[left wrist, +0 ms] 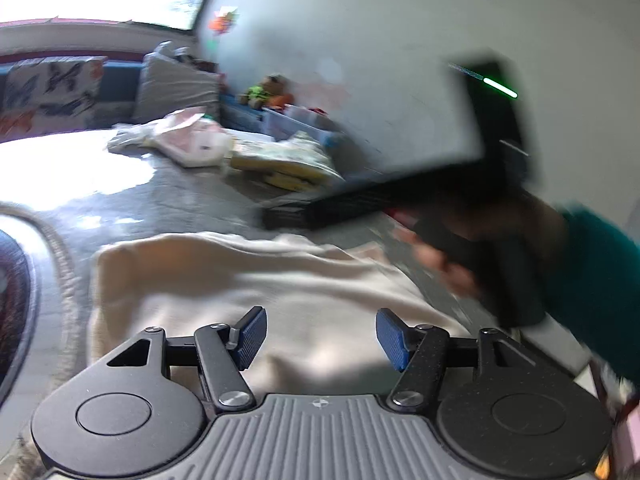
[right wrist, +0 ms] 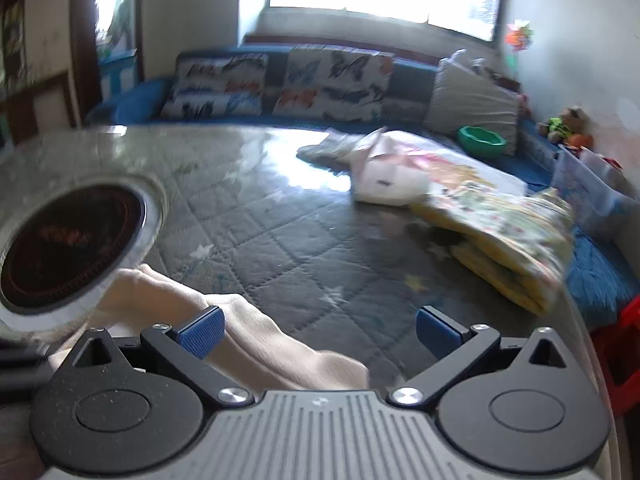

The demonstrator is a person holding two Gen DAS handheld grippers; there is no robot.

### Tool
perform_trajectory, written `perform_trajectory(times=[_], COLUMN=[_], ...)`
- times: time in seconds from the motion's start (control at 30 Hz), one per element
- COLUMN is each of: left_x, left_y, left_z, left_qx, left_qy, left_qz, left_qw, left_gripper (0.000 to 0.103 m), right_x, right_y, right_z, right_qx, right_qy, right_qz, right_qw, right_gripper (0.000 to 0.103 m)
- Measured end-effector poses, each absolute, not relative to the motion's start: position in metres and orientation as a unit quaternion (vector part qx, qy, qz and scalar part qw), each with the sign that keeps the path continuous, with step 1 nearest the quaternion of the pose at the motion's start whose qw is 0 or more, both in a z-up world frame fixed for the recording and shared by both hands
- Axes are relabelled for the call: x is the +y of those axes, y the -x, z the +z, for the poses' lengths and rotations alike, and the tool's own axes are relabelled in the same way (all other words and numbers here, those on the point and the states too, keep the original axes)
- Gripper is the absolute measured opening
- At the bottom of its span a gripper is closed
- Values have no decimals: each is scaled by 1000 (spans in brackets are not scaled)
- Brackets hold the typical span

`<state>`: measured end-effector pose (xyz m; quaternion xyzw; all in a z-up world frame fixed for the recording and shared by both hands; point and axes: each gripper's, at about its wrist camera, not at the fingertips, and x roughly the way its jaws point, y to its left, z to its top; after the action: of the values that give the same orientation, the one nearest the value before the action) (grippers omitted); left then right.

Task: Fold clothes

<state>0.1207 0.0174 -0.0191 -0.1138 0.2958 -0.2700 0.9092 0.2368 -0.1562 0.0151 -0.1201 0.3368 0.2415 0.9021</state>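
Cream cloth [left wrist: 248,280], soft and limp, lies rumpled on the quilted table [right wrist: 280,216] just below both grippers. Left gripper [left wrist: 320,338] and right gripper [right wrist: 320,330] stand spread, pinching nothing. It looks light; an edge or corner should lift easily.

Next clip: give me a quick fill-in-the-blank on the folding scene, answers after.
1. The garment under the left gripper is ____ in colour.
2. Both grippers' pads are ____.
3. The cushions on the sofa are printed with ____.
4. The right gripper holds ____ between its jaws.

Missing words: cream; blue; butterflies; nothing
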Motion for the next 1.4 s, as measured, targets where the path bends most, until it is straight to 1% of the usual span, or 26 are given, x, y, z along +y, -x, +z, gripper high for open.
perform_trajectory(times=[0.17,0.33,0.43,0.57,0.7,0.87,0.93,1.03,1.13,1.27,1.33,1.4], left_x=[47,67,64,66,79,63,54,48,48,49,47,45], left_y=[-125,-126,-131,-149,-163,-168,-176,-190,-191,-183,-176,-167], left_z=[-22,-18,-13,-18,-20,-9,-12,-26,-28,-17,-10,-4], left_qx=[298,291,283,293,305,281,286,314,317,307,304,300], left_qy=[163,181,177,171,189,131,101,71,74,80,79,76], left_qz=[-233,-206,-209,-159,-137,-123,-105,-76,-72,-79,-83,-92], left_qw=[911,916,919,927,923,943,947,944,943,945,946,947], left_gripper=[64,64,64,64,60,60,60,61,61,62,64,69], right_x=[-188,-204,-205,-204,-215,-226,-229,-234,-242,-247,-247,-246], right_y=[-202,-164,-146,-136,-135,-136,-138,-141,-143,-141,-139,-136], right_z=[16,10,6,-7,-15,-5,-7,-18,-25,-14,-9,-5], right_qx=[325,308,299,310,323,303,303,319,331,319,315,312], right_qy=[93,86,91,105,92,79,79,77,65,61,57,50], right_qz=[228,227,233,231,206,184,169,148,137,130,130,131], right_qw=[913,920,921,916,919,932,934,933,931,937,938,940], right_gripper=[103,103,103,103,103,103,103,103,103,103,103,103])
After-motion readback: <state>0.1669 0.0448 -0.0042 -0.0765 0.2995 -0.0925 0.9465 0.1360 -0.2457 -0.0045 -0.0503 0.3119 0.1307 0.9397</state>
